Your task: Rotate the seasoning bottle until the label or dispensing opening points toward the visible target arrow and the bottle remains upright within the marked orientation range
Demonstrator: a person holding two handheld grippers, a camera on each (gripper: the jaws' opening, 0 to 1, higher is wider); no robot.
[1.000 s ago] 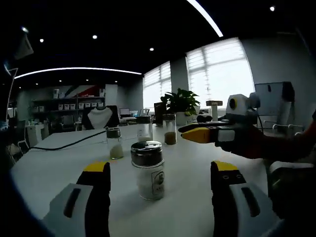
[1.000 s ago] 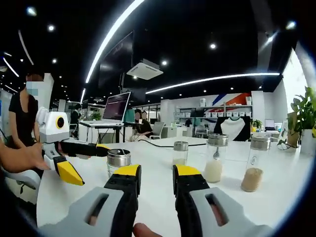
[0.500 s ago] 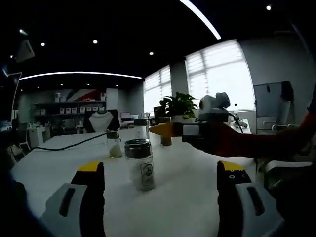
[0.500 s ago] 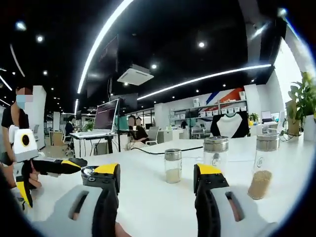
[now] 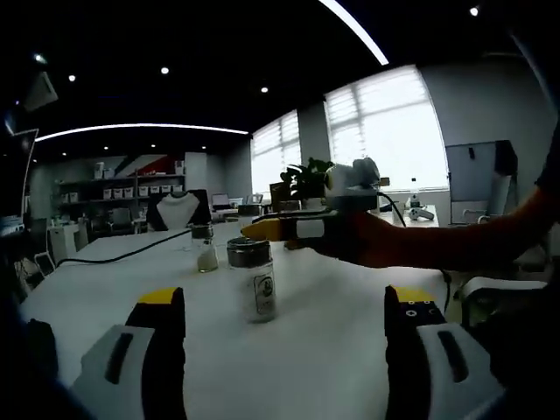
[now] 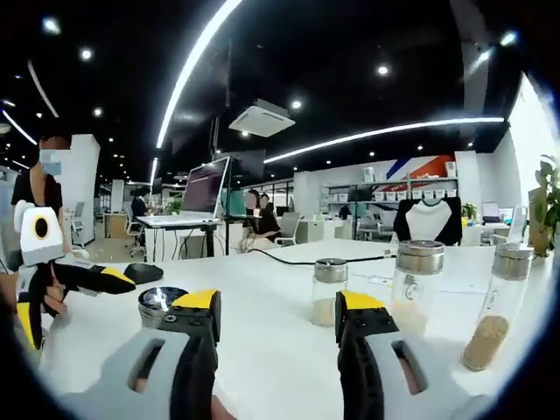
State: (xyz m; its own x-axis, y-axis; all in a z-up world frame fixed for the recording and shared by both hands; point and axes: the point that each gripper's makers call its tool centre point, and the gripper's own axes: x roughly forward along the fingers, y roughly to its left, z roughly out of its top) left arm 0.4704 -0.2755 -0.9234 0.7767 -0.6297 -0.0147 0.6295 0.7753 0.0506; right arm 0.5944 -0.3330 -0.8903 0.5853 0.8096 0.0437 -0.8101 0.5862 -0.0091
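Left gripper view, nearest: left gripper (image 5: 284, 306) with jaws spread wide, nothing between them, low over the white table (image 5: 332, 350). Just beyond, between the jaw tips and a little left of centre: seasoning bottle (image 5: 254, 280), upright on the table, dark metal lid, white contents, small label facing the camera. Reaching in from the right at lid height: right gripper (image 5: 289, 229), yellow tip pointing left, just behind and above the bottle's lid; touching or not, cannot tell. Farther back: a small shaker (image 5: 206, 249) with pale contents, then a black cable (image 5: 114, 255) across the table, a plant (image 5: 306, 179) by the bright windows.

Right gripper view, nearest: right gripper (image 6: 278, 317), jaws parted, empty. Just left of the left jaw: the bottle's lid (image 6: 157, 302), partly hidden. Far left: left gripper (image 6: 87, 284), held by a hand. Beyond the jaws, in a row toward the right: three jars (image 6: 420, 276), the rightmost with brown grains. In the background: office desks, a monitor (image 6: 206, 185).
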